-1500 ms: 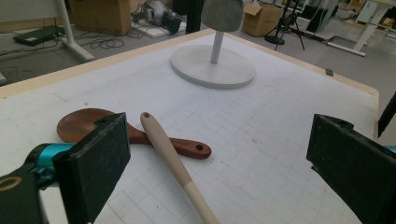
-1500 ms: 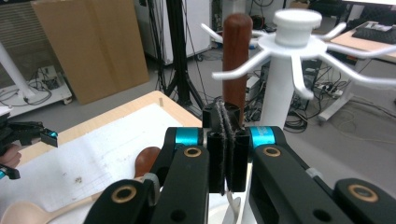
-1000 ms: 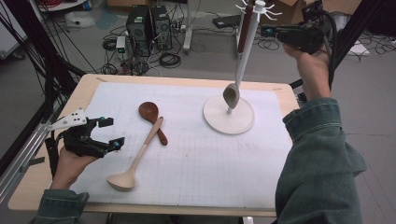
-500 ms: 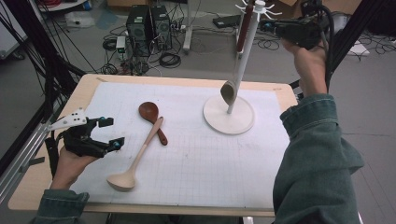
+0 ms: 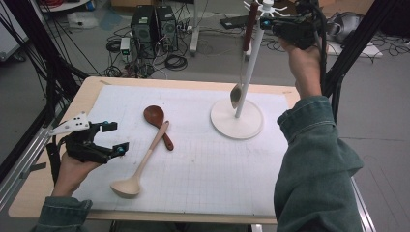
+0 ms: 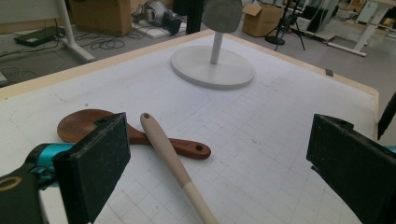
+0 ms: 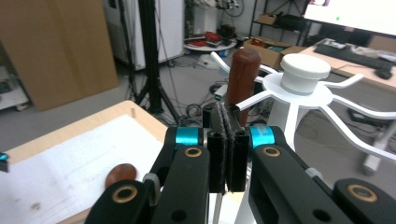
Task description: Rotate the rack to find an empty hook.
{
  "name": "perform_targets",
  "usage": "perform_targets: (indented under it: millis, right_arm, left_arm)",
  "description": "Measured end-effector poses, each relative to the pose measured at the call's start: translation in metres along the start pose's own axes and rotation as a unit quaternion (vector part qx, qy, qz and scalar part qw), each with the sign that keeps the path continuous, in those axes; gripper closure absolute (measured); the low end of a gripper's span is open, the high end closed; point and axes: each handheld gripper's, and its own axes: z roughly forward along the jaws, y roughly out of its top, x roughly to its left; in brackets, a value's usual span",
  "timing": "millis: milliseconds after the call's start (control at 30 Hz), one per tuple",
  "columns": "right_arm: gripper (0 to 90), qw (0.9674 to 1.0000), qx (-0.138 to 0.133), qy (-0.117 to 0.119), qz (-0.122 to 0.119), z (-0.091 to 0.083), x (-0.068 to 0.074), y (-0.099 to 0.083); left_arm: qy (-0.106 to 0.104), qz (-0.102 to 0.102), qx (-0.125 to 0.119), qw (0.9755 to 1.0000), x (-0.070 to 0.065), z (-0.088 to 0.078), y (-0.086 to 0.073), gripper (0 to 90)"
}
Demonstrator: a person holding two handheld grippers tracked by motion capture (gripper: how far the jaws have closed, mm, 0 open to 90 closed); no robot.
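high view: right gripper (image 5: 265, 21) has shifted closer to the rack (image 5: 255, 63) top since a sec ago; hung spoon (image 5: 245, 53) dangles there.
left gripper view: left gripper (image 6: 215, 163) jaws spread, nothing btwn.
right gripper view: jaws pressed together, empty, spoon handle just behind.

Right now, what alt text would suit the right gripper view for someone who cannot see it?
The right gripper shows its two black jaws pressed together, pads touching, just in front of a dark brown wooden handle hanging on a white rack with radiating hooks. Below left lies the white-covered table with a dark wooden spoon bowl.
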Motion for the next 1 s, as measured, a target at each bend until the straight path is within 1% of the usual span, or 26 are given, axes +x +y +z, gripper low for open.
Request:
perform_targets:
  millis: [167, 267, 400, 467, 667, 733, 833, 900, 933, 1000]
  right_arm:
    - [89.6, 1.0000, 0.000, -0.004, -0.002, -0.001, 0.002, -0.001]
    - [89.6, 1.0000, -0.003, 0.004, -0.004, -0.007, 0.001, -0.003]
    - [89.6, 0.9999, -0.013, 0.007, -0.001, -0.017, -0.003, -0.007]
    - [89.6, 0.9998, -0.017, 0.004, -0.002, -0.023, -0.006, -0.009]
    - [89.6, 0.9995, -0.024, -0.015, 0.012, -0.039, -0.018, -0.013]
    - [89.6, 0.9993, -0.023, -0.024, 0.014, -0.039, -0.021, -0.014]
    - [89.6, 0.9993, -0.021, -0.026, 0.017, -0.037, -0.024, -0.014]
    - [89.6, 0.9995, -0.017, -0.022, 0.018, -0.033, -0.024, -0.014]
    - [89.5, 0.9996, -0.014, -0.021, 0.014, -0.031, -0.024, -0.014]
    - [89.6, 0.9997, -0.015, -0.016, 0.012, -0.027, -0.021, -0.013]
  left_arm:
    - [0.001, 0.001, -0.001, 1.0000, 0.000, 0.000, 0.000, 6.7]
    - [0.000, 0.002, 0.001, 1.0000, -0.001, 0.001, 0.000, 6.7]
    - [-0.002, 0.002, 0.001, 1.0000, -0.002, 0.002, 0.000, 6.7]
    - [0.000, 0.002, 0.001, 1.0000, -0.002, 0.002, 0.000, 6.7]
    - [-0.004, 0.003, 0.003, 1.0000, -0.002, 0.004, 0.000, 6.7]
    - [-0.003, 0.002, 0.003, 1.0000, -0.003, 0.004, 0.000, 6.7]
    - [-0.002, 0.002, 0.002, 1.0000, -0.002, 0.003, 0.000, 6.7]
    - [-0.003, 0.002, 0.002, 1.0000, -0.002, 0.003, 0.000, 6.7]
    - [-0.002, 0.002, 0.002, 1.0000, -0.002, 0.003, 0.000, 6.7]
    - [-0.003, 0.002, 0.001, 1.0000, -0.002, 0.003, 0.000, 6.7]
